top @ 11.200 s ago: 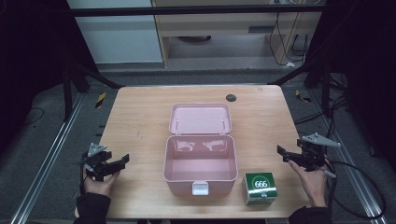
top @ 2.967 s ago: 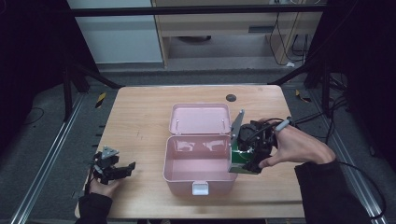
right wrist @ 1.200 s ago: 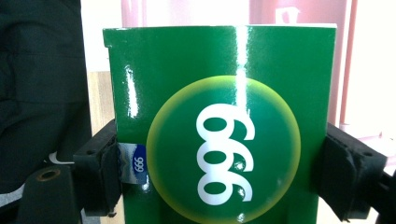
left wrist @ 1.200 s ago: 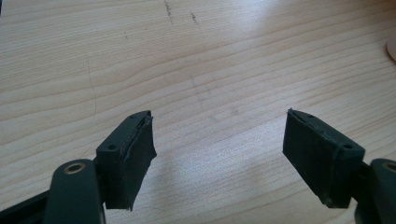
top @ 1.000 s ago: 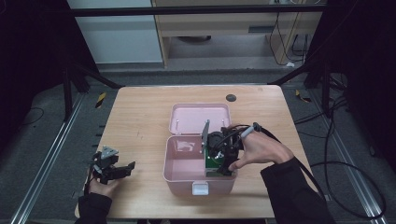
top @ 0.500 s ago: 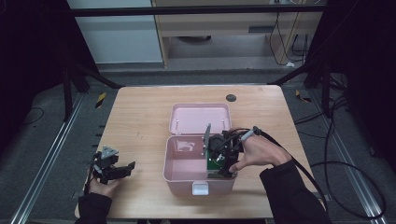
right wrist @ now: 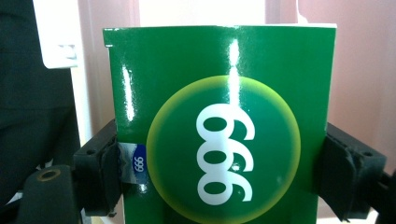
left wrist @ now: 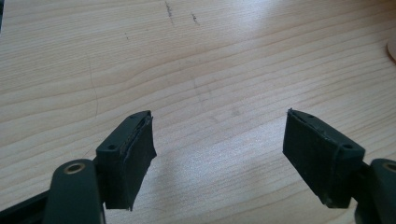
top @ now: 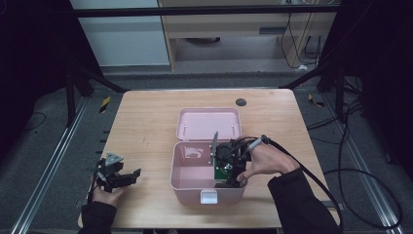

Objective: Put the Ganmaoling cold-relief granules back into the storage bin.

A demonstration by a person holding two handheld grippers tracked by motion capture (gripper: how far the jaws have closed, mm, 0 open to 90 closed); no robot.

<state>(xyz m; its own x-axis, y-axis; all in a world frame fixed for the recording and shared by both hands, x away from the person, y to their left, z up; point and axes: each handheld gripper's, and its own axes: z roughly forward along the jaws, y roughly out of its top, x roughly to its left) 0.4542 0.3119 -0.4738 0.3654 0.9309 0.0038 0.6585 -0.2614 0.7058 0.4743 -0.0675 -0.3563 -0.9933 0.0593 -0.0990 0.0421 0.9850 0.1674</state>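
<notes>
Dark floor, black frame rails and loose cables surround a pale wooden table (top: 146, 122), with cabinet fronts behind its far edge. Near the table's middle stands a pink case (top: 192, 178), open, its lid (top: 207, 123) laid back flat toward the far edge and its white latch (top: 209, 196) facing the near edge. The left part of the case's tub is bare pink floor. Its right part takes the green box (top: 223, 171), which is lowered into the tub beside the right wall and stands on edge rather than flat; whether it touches the bottom cannot be told.

The right gripper (top: 233, 163) reaches in from the table's right side, over the case's right wall, with the hand (top: 265, 158) behind it and a black cable trailing off toward the right edge. In the right gripper view its two pads press on the opposite sides of the box (right wrist: 219, 135), whose glossy green face with a yellow-ringed disc and white digits stands straight ahead, pink case wall behind it. So the box sits squarely between the jaws, clamped.

The left gripper (top: 119, 176) rests near the near left corner of the table, well apart from the case. In the left gripper view its pads (left wrist: 128, 156) stand wide apart over bare wood, with nothing between them. A small dark disc (top: 240, 102) lies near the far edge.
</notes>
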